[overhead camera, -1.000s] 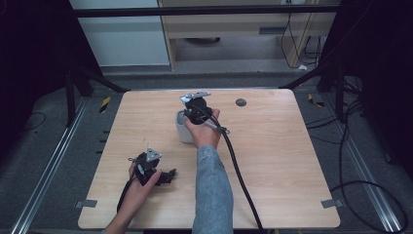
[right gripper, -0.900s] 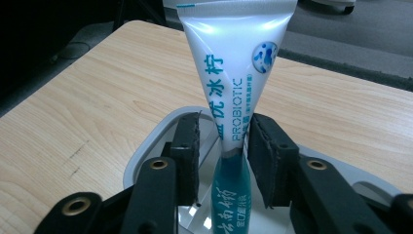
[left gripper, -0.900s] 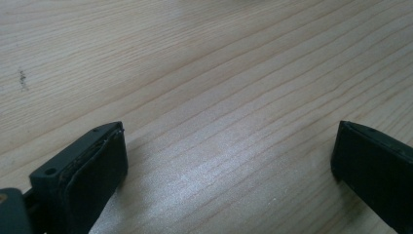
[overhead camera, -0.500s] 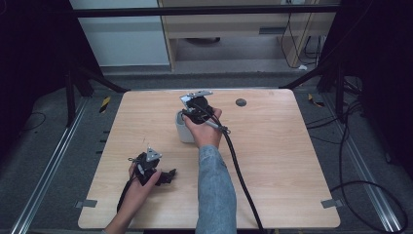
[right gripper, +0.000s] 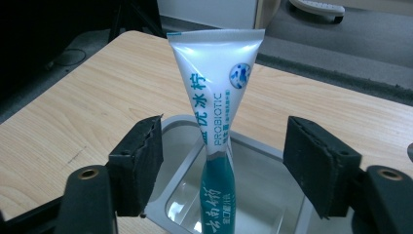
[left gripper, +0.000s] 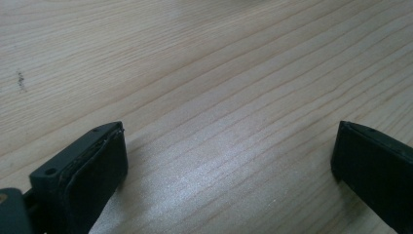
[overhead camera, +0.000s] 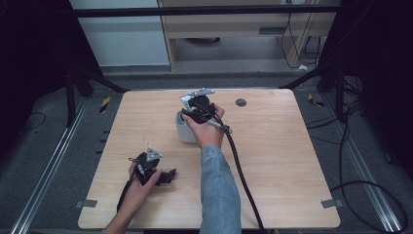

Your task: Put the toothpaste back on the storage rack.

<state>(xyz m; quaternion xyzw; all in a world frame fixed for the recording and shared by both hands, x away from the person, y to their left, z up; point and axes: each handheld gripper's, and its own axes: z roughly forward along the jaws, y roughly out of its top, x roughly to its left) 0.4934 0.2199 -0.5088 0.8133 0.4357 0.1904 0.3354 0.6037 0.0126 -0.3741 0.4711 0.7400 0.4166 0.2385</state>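
Tube: a white and teal plastic toothpaste tube (right gripper: 214, 146) with blue print stands upright, flat crimped end up, its lower end inside a square grey metal cup (right gripper: 272, 195).
Right gripper: the right gripper (right gripper: 224, 170) hangs over the cup; its jaws have just been opening and stand apart on either side of the tube, neither pad touching it.
Cup: it sits on the light wooden counter (overhead camera: 292, 161), toward the far middle, seen in the high view as a pale box (overhead camera: 185, 127) just beside the right hand (overhead camera: 207, 129).
Left gripper: the left gripper (left gripper: 229, 165) rests low over bare wood at the near left, jaws wide, nothing between them.
Beyond: a small dark round disc (overhead camera: 240, 102) lies near the far edge, apart from the cup.
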